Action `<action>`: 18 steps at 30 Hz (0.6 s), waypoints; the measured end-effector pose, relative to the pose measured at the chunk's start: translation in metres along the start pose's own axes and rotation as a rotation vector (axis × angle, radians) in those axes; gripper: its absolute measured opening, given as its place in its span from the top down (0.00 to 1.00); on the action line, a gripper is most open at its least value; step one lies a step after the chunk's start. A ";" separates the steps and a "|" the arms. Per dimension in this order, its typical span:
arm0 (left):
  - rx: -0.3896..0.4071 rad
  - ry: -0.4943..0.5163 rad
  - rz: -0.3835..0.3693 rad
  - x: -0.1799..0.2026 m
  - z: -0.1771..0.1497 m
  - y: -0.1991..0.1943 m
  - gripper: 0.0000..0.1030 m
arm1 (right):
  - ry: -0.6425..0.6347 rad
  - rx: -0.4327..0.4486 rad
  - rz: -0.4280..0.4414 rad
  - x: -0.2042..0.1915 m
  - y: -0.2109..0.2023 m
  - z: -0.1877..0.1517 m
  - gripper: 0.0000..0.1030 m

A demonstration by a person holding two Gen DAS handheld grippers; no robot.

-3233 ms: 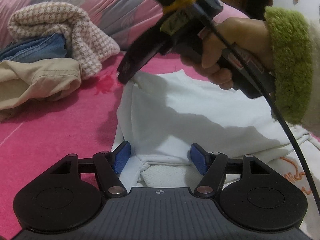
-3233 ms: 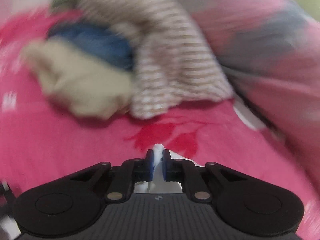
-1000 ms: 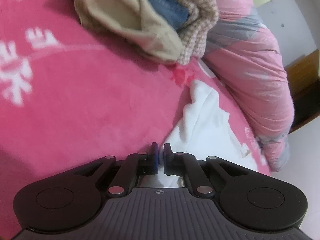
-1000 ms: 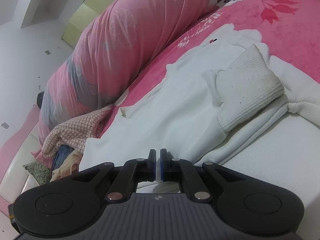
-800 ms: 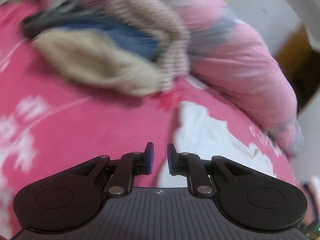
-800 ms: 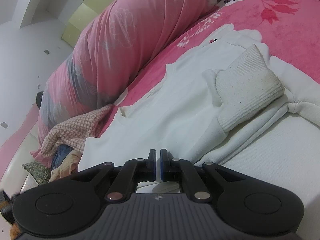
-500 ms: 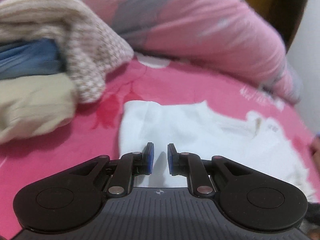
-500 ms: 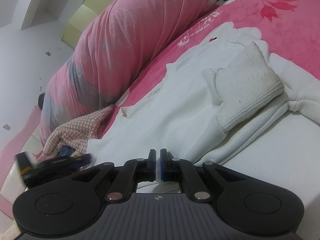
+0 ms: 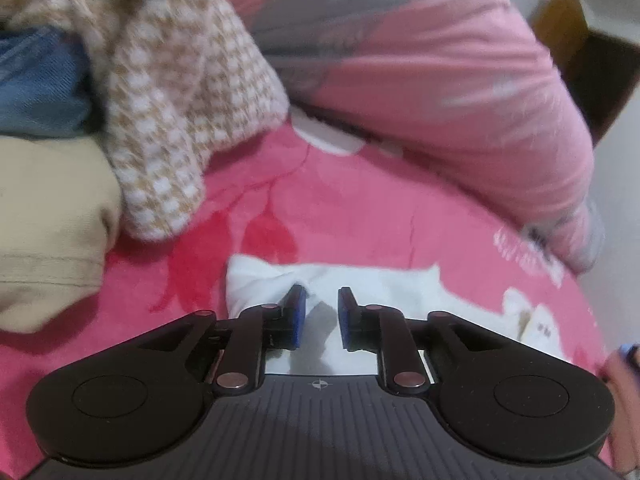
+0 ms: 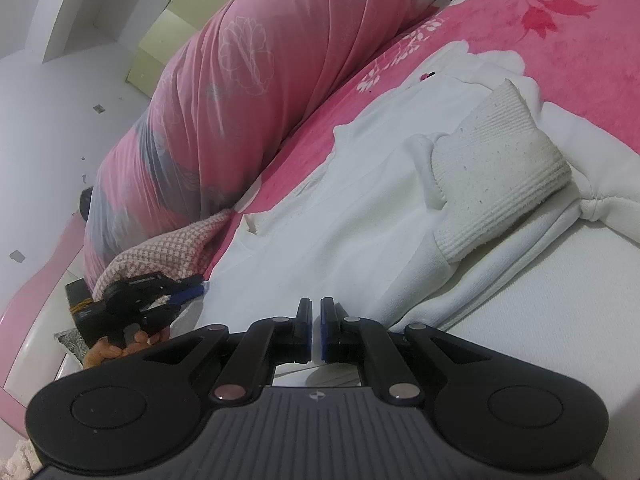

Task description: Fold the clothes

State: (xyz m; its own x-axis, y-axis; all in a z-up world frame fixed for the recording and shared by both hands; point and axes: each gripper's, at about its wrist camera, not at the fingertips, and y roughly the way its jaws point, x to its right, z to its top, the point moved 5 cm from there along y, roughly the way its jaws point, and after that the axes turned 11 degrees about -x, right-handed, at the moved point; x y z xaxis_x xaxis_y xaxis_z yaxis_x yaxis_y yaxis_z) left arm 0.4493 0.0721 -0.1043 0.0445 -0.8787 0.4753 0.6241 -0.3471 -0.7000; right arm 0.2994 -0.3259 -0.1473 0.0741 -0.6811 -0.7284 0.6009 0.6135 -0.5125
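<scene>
While the white top lies flat on the pink bed, one gripper hangs loose over a corner and the other sits shut at an edge.

At far left a heap — beige cloth, denim, checked knit — sits beside a pink bolster; just right of the heap, the left gripper hovers over the top's near corner, its jaws parted a little and just been opening, with cloth showing below the gap but no pad pressing it. Further right, the right gripper rests low at the top's edge, jaws all but together — I cannot tell whether any cloth is pinched. Beyond it a ribbed cuff lies folded over the top's body, and the hand holding the left gripper shows at that view's left.
</scene>
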 end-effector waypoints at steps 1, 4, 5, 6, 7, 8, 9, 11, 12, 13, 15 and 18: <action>0.009 -0.007 0.002 -0.002 0.000 -0.001 0.79 | 0.000 0.000 0.000 0.000 0.000 0.000 0.97; -0.003 -0.043 0.024 -0.008 0.001 -0.001 0.79 | 0.000 -0.001 0.000 0.000 0.000 0.000 0.97; 0.005 -0.044 0.028 -0.007 0.001 -0.005 0.79 | 0.000 -0.001 0.000 -0.001 0.000 0.000 0.97; 0.018 -0.024 0.031 -0.002 -0.001 -0.011 0.79 | 0.000 -0.001 0.002 -0.001 0.000 0.000 0.97; 0.034 0.015 0.034 0.007 -0.004 -0.019 0.77 | 0.002 -0.001 0.005 -0.002 -0.001 0.000 0.97; 0.050 0.055 0.037 0.015 -0.007 -0.027 0.76 | 0.003 -0.001 0.008 -0.002 -0.001 0.000 0.97; 0.066 0.094 0.039 0.024 -0.010 -0.036 0.70 | 0.004 0.003 0.017 -0.003 -0.004 0.001 0.96; 0.076 0.186 0.052 0.040 -0.024 -0.052 0.65 | -0.001 0.034 0.034 -0.007 -0.013 0.002 0.96; 0.068 0.232 0.048 0.047 -0.034 -0.059 0.65 | -0.010 0.097 0.034 -0.009 -0.025 0.005 0.96; 0.051 0.275 0.050 0.053 -0.044 -0.064 0.64 | -0.020 0.162 0.033 -0.010 -0.037 0.009 0.96; 0.000 0.359 0.086 0.060 -0.066 -0.068 0.63 | -0.012 0.260 0.005 -0.006 -0.054 0.015 0.96; -0.074 0.457 0.162 0.060 -0.098 -0.059 0.62 | 0.115 0.266 -0.145 0.022 -0.052 0.023 0.96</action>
State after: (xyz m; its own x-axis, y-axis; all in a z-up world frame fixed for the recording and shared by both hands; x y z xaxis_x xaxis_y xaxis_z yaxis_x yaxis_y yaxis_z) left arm 0.3385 0.0077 -0.0863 -0.2208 -0.9715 0.0864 0.5795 -0.2019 -0.7896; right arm 0.2879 -0.3817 -0.1268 -0.1089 -0.6947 -0.7111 0.7865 0.3772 -0.4890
